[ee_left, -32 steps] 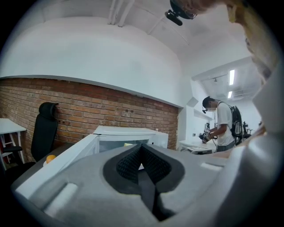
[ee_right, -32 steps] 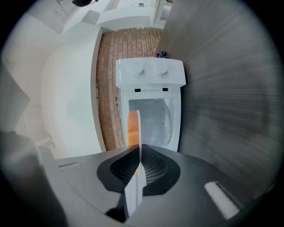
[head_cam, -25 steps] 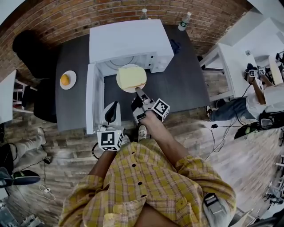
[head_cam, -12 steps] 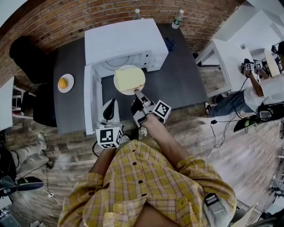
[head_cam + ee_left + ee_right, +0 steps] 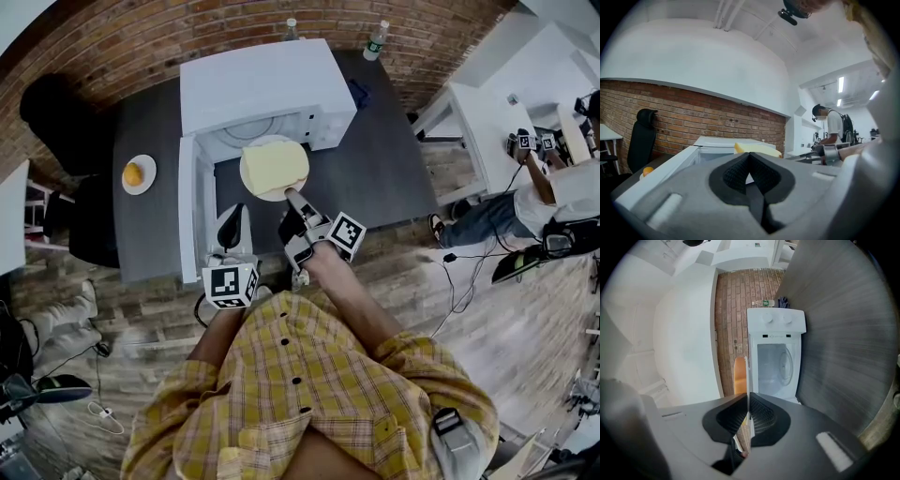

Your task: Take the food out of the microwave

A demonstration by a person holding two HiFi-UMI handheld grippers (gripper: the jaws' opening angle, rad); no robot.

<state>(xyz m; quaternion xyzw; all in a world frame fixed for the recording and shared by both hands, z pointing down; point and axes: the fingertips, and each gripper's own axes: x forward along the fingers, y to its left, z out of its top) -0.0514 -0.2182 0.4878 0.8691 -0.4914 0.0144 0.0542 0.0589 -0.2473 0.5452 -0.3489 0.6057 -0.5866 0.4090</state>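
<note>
A white plate (image 5: 255, 184) carrying a pale yellow slab of food (image 5: 274, 165) hangs in front of the open white microwave (image 5: 262, 84). My right gripper (image 5: 291, 196) is shut on the plate's near rim. In the right gripper view the plate (image 5: 746, 380) shows edge-on between the pads, with the food (image 5: 739, 376) on its left side and the empty microwave cavity (image 5: 778, 366) beyond. My left gripper (image 5: 236, 221) is shut on nothing, close to the open microwave door (image 5: 188, 211). From the left gripper view the food (image 5: 757, 148) shows past the shut jaws.
A small plate with an orange (image 5: 137, 174) sits on the dark table (image 5: 375, 169) left of the microwave. Two bottles (image 5: 375, 39) stand at the table's back edge by the brick wall. A black chair (image 5: 66, 122) stands at left; another person (image 5: 562, 197) is at right.
The right gripper has lifted the plate with the food a little and drawn it clear of the microwave's mouth. The left gripper has stayed put.
</note>
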